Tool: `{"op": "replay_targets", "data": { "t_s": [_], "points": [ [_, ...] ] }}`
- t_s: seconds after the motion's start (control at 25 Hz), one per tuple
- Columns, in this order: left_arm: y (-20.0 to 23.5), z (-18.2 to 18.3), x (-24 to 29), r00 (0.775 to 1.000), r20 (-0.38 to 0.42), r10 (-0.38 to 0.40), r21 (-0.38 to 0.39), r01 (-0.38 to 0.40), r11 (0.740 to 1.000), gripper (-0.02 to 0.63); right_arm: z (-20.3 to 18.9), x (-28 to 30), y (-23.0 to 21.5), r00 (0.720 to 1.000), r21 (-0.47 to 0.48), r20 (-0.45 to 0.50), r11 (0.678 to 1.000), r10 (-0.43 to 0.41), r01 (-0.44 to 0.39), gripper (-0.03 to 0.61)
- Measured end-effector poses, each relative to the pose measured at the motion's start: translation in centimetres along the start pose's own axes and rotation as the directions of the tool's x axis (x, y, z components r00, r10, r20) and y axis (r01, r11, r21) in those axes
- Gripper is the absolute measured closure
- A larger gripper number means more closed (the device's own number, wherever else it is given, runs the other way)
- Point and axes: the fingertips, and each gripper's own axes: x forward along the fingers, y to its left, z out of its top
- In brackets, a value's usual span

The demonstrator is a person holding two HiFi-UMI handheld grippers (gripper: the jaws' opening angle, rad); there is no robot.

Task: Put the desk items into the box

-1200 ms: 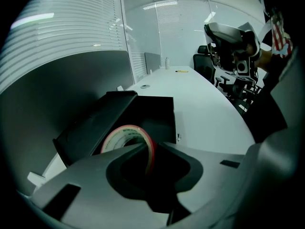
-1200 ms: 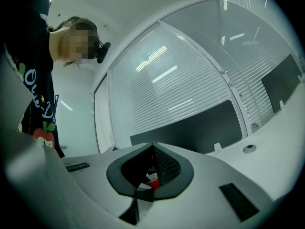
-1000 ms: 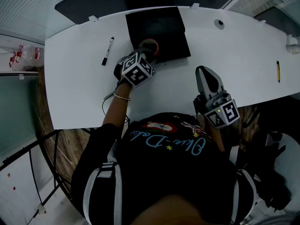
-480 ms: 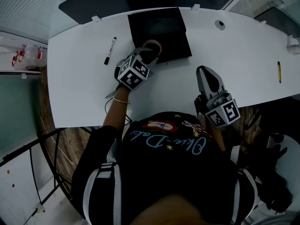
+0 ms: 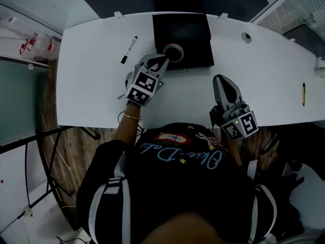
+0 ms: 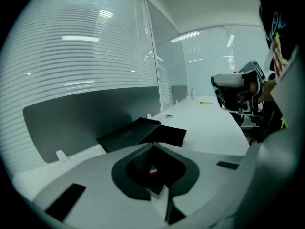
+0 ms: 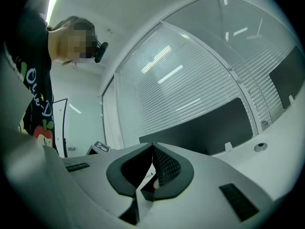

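A black box (image 5: 185, 32) lies open at the desk's far middle. A round red-rimmed item (image 5: 174, 52) rests inside it by the near wall. My left gripper (image 5: 161, 61) hovers just short of that item, apart from it. Its jaws have just been closing and now meet at the tips with nothing between them; a speck of red shows through the gap (image 6: 153, 146). The box (image 6: 136, 131) lies ahead of it. My right gripper (image 5: 220, 78) hangs shut and empty over the desk's near edge, its jaws (image 7: 152, 147) together.
A black marker (image 5: 129, 50) lies on the white desk (image 5: 91, 85) left of the box. A yellow pencil (image 5: 303, 94) lies far right, and a round grommet (image 5: 247, 36) is set in the desk right of the box. A dark panel (image 6: 86, 118) backs the desk.
The left gripper let go of the round item, which now lies in the box, and drew back toward me and upward. The right gripper stayed put.
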Motion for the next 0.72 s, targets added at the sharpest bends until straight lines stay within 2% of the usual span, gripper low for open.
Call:
{"op": "replay_targets", "data": {
  "t_s": [0.24, 0.44, 0.72],
  "points": [
    [1.0, 0.4, -4.2, 0.994, 0.066, 0.092, -0.088, -0.086, 0.992, 0.592, -0.6, 1.4, 1.2, 0.997, 0.018, -0.007, 0.997, 0.071, -0.071, 0.561],
    [2.1, 0.5, -8.6, 0.977, 0.114, 0.182, -0.128, -0.167, 0.978, 0.592, -1.4, 2.6, 2.4, 0.991, 0.038, -0.02, 0.991, 0.129, -0.128, 0.561],
    [3.7, -0.8, -12.6, 0.953, 0.11, 0.281, -0.155, -0.262, 0.952, 0.592, -2.6, 4.6, 4.6, 0.977, 0.056, -0.039, 0.977, 0.208, -0.206, 0.561]
  ]
}}
